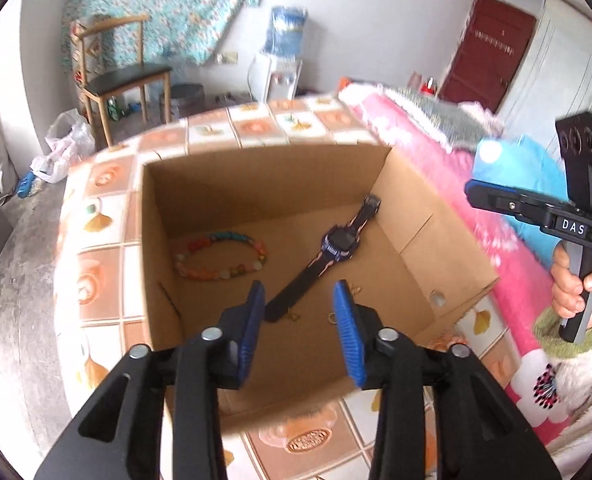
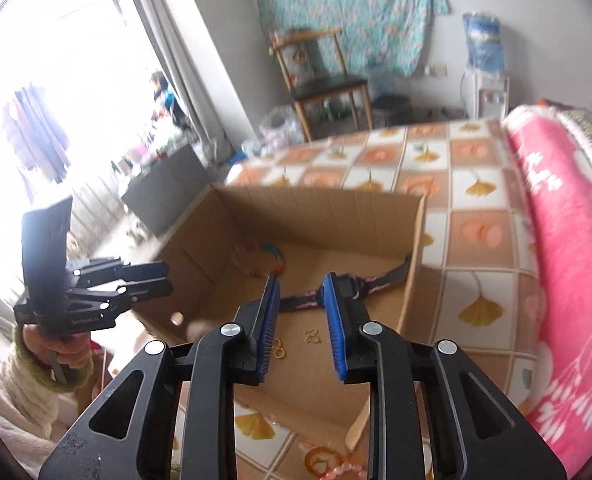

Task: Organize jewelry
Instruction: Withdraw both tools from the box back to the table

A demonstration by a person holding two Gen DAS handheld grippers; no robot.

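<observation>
Cardboard box (image 1: 184, 196) on the tiled-pattern cloth (image 1: 104, 240), already loaded: dark watch (image 1: 327, 256) lying diagonally toward the far right corner, beaded bracelet (image 1: 220, 256) by the left wall, small gold pieces (image 2: 311, 335) near the front edge. Left gripper (image 1: 299, 308) poised over the front edge, jaws apart, gripping nothing. Right gripper (image 2: 299, 304) likewise parted and bare. Left to do, by the look of it: another beaded piece (image 2: 335, 468) outside the box (blurred, partly hidden) at the near edge of the cloth.

empty left hand-held gripper (image 1: 299, 300) above cardboard box (image 1: 415, 216) holding watch (image 1: 327, 256), bracelet (image 1: 220, 256).
</observation>
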